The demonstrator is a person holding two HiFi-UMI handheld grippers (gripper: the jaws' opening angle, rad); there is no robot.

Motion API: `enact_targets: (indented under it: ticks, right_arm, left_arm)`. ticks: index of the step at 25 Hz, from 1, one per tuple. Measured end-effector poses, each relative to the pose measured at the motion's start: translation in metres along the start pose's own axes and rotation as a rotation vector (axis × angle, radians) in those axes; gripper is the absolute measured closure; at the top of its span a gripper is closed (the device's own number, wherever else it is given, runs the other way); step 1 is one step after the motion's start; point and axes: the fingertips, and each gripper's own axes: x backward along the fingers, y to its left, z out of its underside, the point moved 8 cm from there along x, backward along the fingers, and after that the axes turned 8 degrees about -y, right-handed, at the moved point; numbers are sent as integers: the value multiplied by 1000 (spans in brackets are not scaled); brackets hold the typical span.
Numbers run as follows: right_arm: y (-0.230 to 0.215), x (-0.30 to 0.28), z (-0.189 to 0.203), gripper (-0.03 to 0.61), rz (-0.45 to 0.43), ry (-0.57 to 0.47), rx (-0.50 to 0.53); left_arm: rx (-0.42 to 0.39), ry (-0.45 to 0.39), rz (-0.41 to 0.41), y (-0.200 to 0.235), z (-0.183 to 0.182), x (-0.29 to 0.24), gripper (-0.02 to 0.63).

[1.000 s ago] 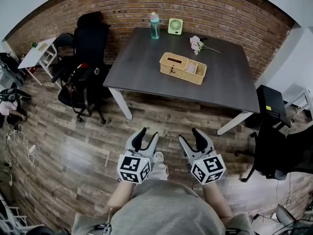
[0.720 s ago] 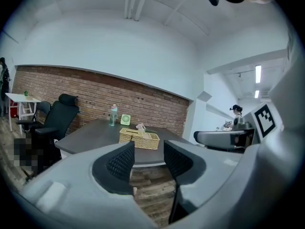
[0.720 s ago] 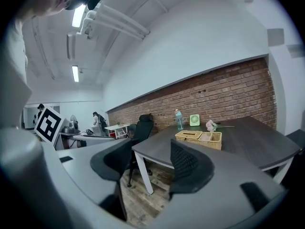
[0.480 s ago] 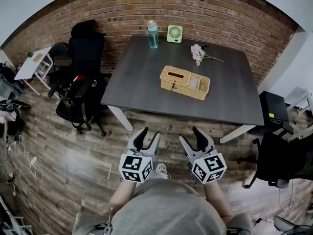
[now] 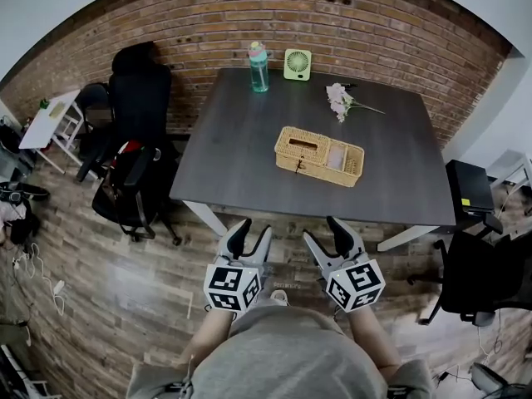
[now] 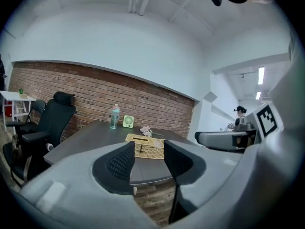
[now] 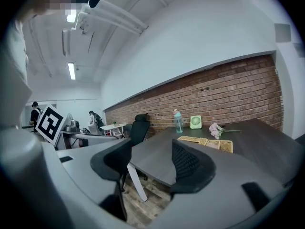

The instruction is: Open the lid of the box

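A woven wicker box [image 5: 319, 155] lies in the middle of the dark grey table [image 5: 241, 148]; its left half has a slotted lid, its right half shows an open compartment. In the left gripper view the wicker box [image 6: 147, 147] shows between the jaws, far off. The right gripper view has the wicker box [image 7: 206, 143] just right of the jaws. My left gripper [image 5: 251, 235] and right gripper [image 5: 322, 233] hover over the floor short of the table's near edge, both open and empty.
A teal bottle [image 5: 258, 56], a small green fan [image 5: 297, 64] and a pink flower sprig [image 5: 342, 100] stand at the table's far side by the brick wall. Black office chairs [image 5: 133, 156] crowd the left; another chair [image 5: 478, 273] and a black cabinet [image 5: 468, 188] sit right.
The view has moved closer to the table, so the box and table sit lower and nearer in the head view. Both grippers keep the same open pose.
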Motion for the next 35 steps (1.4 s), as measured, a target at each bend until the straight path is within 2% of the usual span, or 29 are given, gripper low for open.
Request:
enact_targets:
  ticks: [9, 17, 35]
  right_arm:
    - [-18, -38, 4, 328, 23, 33, 27]
    - [-44, -57, 7, 328, 45, 69, 71]
    - [-140, -123, 31, 328, 44, 141, 156]
  left_arm:
    - [20, 18, -14, 31, 3, -29, 423]
    - [35, 31, -26, 41, 5, -49, 423]
    - [53, 36, -92, 57, 12, -127, 423]
